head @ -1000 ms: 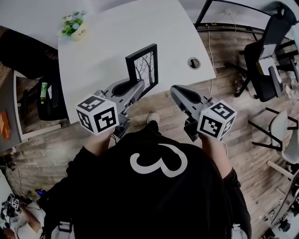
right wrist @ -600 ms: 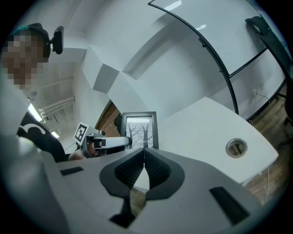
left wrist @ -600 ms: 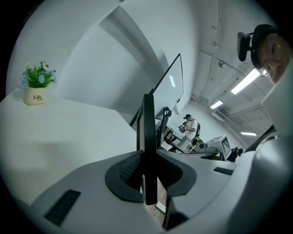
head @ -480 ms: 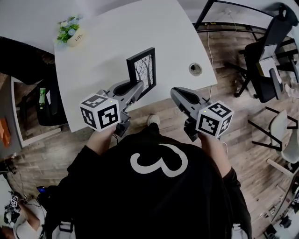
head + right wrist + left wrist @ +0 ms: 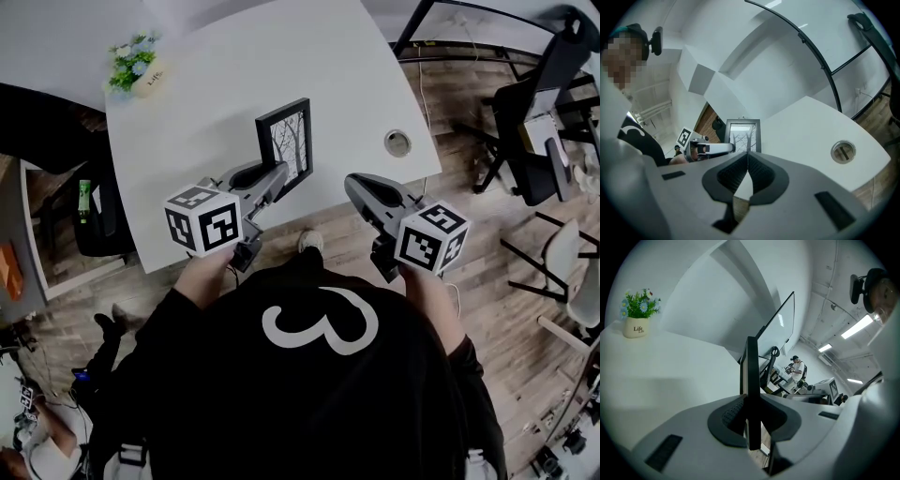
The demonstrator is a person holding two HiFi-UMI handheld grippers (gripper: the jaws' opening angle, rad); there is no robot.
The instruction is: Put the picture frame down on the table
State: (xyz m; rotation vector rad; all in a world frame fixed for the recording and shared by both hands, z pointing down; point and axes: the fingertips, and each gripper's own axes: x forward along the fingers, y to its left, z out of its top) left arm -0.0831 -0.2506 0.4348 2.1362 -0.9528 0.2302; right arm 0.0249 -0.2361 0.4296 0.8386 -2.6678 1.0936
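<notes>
The picture frame (image 5: 284,141) is black with a bare-tree print and stands upright over the near edge of the white table (image 5: 216,84). My left gripper (image 5: 277,178) is shut on its lower near edge. In the left gripper view the frame (image 5: 751,376) shows edge-on, clamped between the jaws of the left gripper (image 5: 751,414). I cannot tell whether its bottom touches the table. My right gripper (image 5: 354,184) hangs to the right of the frame, off the table edge, shut on nothing. The right gripper view shows the frame (image 5: 743,135) ahead of the closed right gripper (image 5: 747,159).
A small potted plant (image 5: 134,66) stands at the table's far left corner, and a cable hole (image 5: 397,142) sits near its right edge. An office chair (image 5: 544,103) and cables are on the wooden floor to the right. A low shelf (image 5: 56,234) is to the left.
Hardly anything has moved. The left gripper keeps the frame upright at the same spot, the right gripper stays beside it, and the head view has shifted slightly.
</notes>
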